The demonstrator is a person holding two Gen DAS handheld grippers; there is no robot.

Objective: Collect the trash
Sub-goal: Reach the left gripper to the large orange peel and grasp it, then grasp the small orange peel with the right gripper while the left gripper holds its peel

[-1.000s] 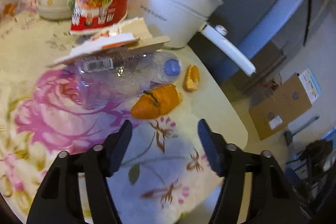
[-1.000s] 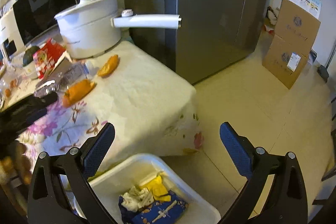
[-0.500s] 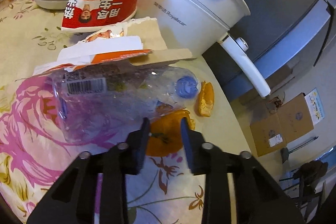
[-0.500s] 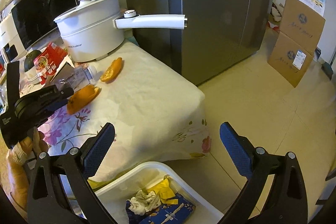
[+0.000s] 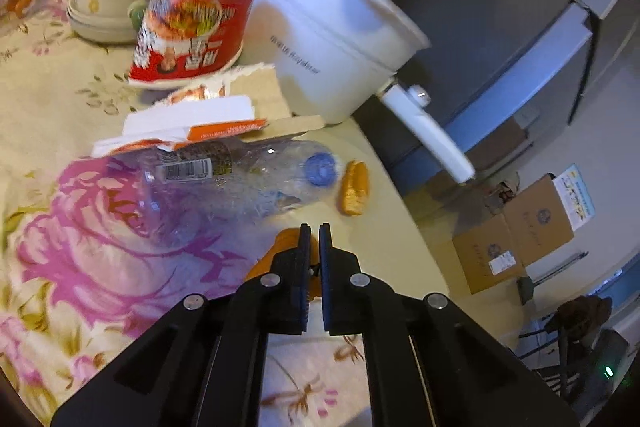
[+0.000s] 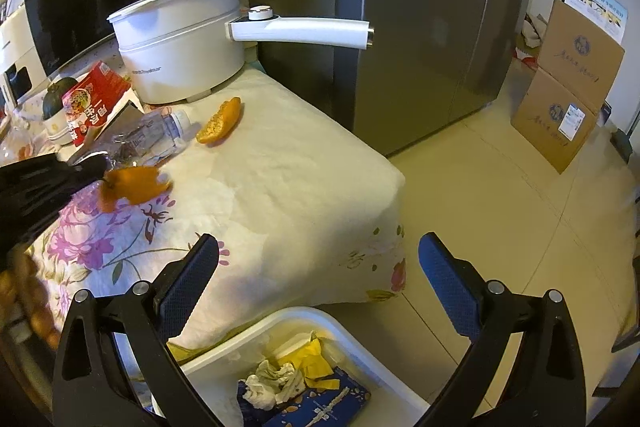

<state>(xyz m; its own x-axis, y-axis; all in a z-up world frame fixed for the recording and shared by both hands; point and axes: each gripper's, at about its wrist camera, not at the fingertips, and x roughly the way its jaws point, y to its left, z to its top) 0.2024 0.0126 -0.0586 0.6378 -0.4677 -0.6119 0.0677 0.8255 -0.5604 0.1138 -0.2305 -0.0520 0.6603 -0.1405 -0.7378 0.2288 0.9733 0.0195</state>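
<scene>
My left gripper (image 5: pixel 314 227) is shut on a large orange peel (image 5: pixel 276 251), whose edges show on both sides of the pressed-together jaws. In the right wrist view the peel (image 6: pixel 132 185) hangs at the left gripper's tip (image 6: pixel 94 165), just above the flowered tablecloth. A smaller orange peel (image 5: pixel 354 187) lies beside the blue cap of a crushed clear bottle (image 5: pixel 224 179). My right gripper (image 6: pixel 316 247) stands open and empty above a white bin (image 6: pixel 248 339) on the floor, which holds crumpled paper and wrappers.
A red noodle cup (image 5: pixel 188 31) and torn card scraps (image 5: pixel 208 123) lie behind the bottle. A white pot (image 5: pixel 328 43) with a long handle stands at the table's back corner. A grey fridge (image 6: pixel 420 27) and cardboard boxes (image 6: pixel 568 87) stand beyond.
My left gripper went forward to the large orange peel, closed on it and raised it off the cloth. The right gripper stayed open over the bin.
</scene>
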